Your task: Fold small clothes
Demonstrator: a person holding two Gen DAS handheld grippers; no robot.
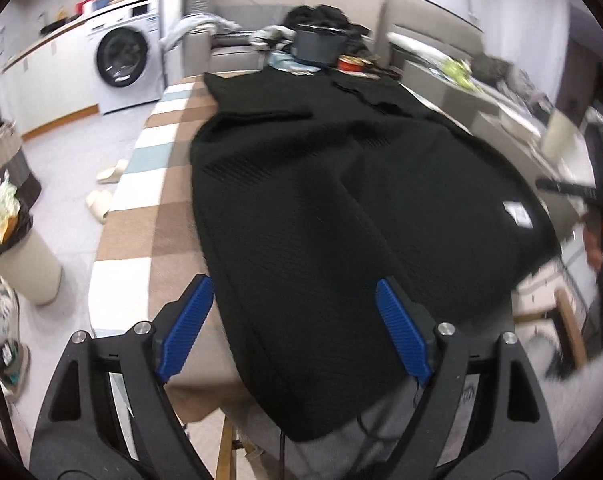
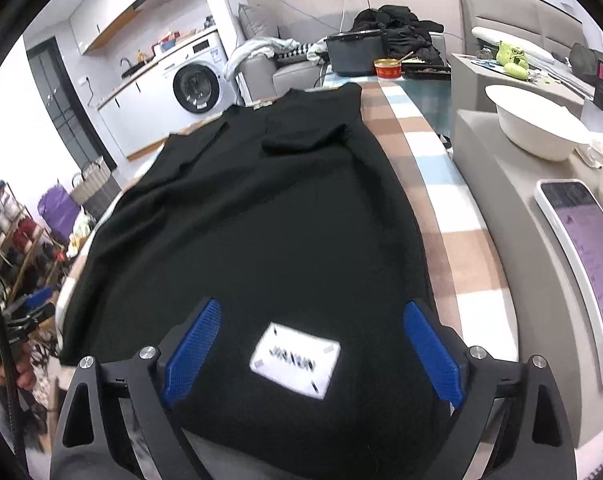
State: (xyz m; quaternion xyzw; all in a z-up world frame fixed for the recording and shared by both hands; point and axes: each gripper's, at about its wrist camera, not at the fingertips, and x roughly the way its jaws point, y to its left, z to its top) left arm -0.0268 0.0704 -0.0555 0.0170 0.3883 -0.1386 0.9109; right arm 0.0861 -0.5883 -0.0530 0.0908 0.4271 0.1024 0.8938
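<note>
Black garment stretches lengthwise straight ahead of both wide-open, empty claws; right gripper straddles the label, seemingly nearer than left gripper.

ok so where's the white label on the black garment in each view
Left wrist: white label at right, near the black garment's right edge.
Right wrist: white label bottom centre, between the open right gripper's fingers.
Shared landmark: washing machine, upper left.
</note>
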